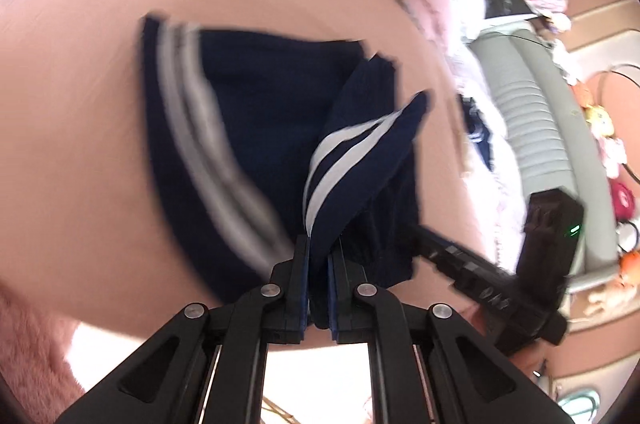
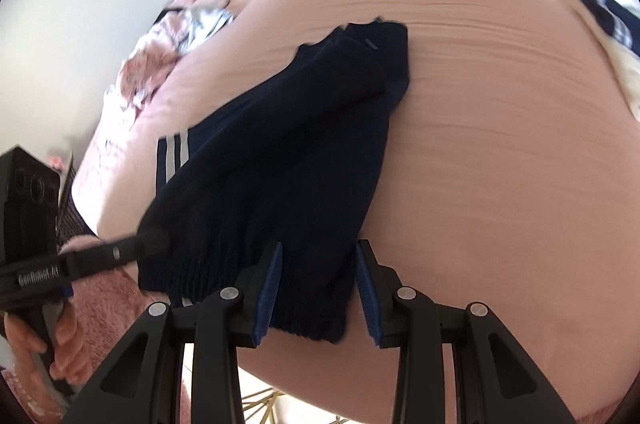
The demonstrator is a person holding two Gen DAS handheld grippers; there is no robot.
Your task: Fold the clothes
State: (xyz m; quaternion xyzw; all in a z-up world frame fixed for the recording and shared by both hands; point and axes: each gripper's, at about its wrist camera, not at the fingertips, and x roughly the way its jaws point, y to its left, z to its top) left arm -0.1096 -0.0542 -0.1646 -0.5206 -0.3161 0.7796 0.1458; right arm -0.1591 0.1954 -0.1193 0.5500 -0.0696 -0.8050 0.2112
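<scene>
So the dark navy knit garment with the two white side stripes (image 1: pixel 256 128) was lying on the peach-pink bedsheet (image 1: pixel 88 72), straight out ahead of both grippers, with its ribbed hem end pulled in close to the fingers. Progress-wise, my read was mid-fold: one striped part lay flat on the sheet off to the left of the left gripper (image 1: pixel 318 276), while another striped flap was lifted and doubled back over the body, so at least one layer was already stacked but it was nowhere near a tidy rectangle. The far end looked bunched and uneven, so squaring up and smoothing seemed left to do. The left gripper had its fingers nearly closed, pinching a fold of the navy fabric right at the stripe. The right gripper (image 2: pixel 318 284) was spread fairly wide with the ribbed hem sitting between its blue-padded fingers (image 2: pixel 268 292), the pads not visibly squeezing it, so I'd call it not gripping at that moment. Fabric looked soft, thickish and floppy, the kind that sags off wherever you hold it. In the right wrist view the left gripper came in from the left side, a hand (image 2: pixel 48 344) wrapped around its handle. Further out past the garment there was a pile of pink patterned bedding (image 2: pixel 152 52), blurry.
</scene>
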